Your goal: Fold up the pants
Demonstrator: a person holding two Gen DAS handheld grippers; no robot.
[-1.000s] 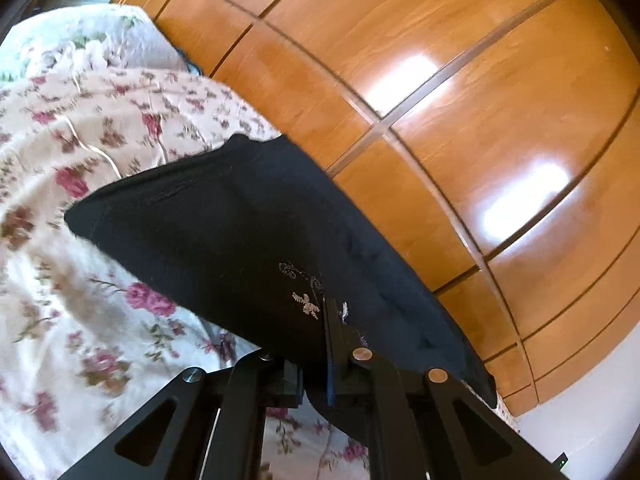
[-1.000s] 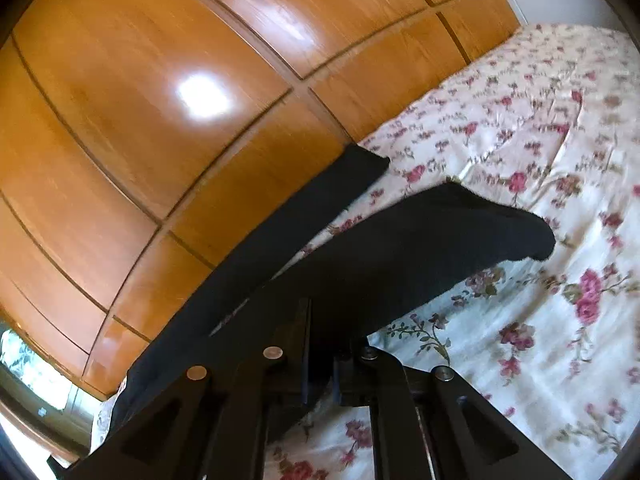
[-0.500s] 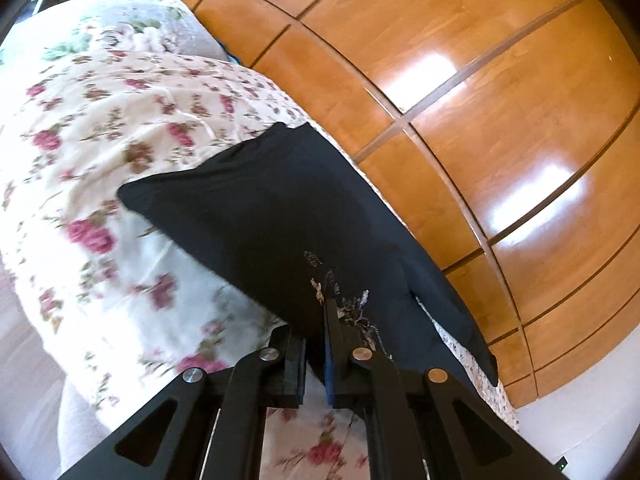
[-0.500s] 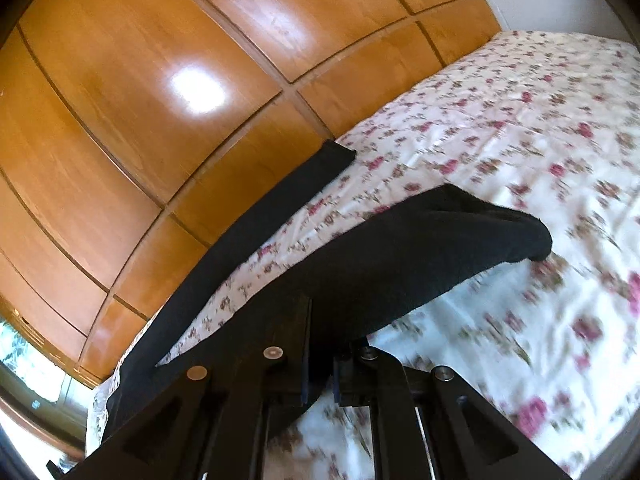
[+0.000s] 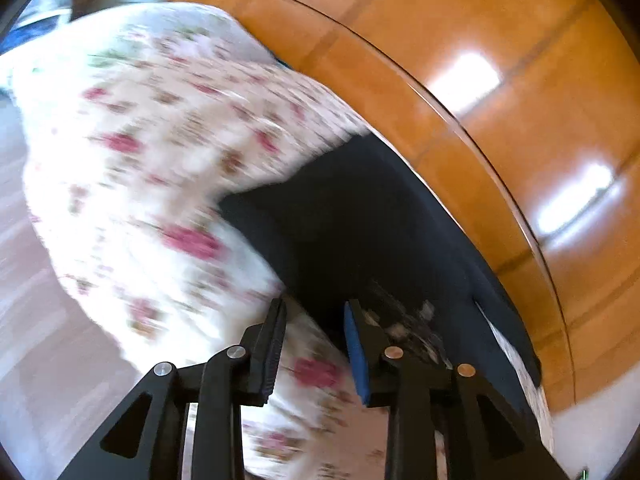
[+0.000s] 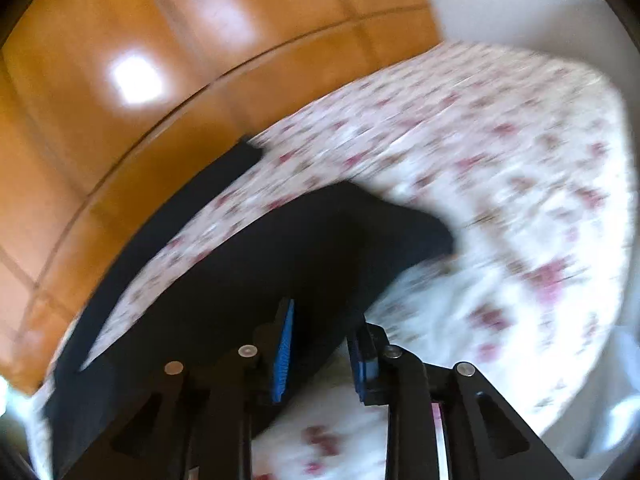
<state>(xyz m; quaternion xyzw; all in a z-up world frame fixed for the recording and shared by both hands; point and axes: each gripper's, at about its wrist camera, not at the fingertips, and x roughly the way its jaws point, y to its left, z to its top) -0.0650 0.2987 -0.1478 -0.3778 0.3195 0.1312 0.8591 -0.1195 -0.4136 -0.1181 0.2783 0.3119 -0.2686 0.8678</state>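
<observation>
The black pants (image 5: 360, 232) lie on the floral bedspread (image 5: 160, 152) along the wooden wall. My left gripper (image 5: 314, 340) is open, its jaws apart just in front of the near edge of the pants, holding nothing. In the right wrist view the pants (image 6: 280, 256) lie folded over, one leg running along the wall. My right gripper (image 6: 320, 344) is open, its jaws apart over the near edge of the black cloth. Both views are blurred by motion.
A wooden panelled wall (image 5: 480, 100) runs along the far side of the bed. A pillow (image 5: 132, 28) lies at the far left of the bed. The bed's edge and the floor (image 5: 24, 320) show at the left. A white wall (image 6: 520, 0) stands beyond the bed.
Both grippers have opened and let go of the pants, which now lie on the bed. Both grippers have pulled back and swung; the views are blurred.
</observation>
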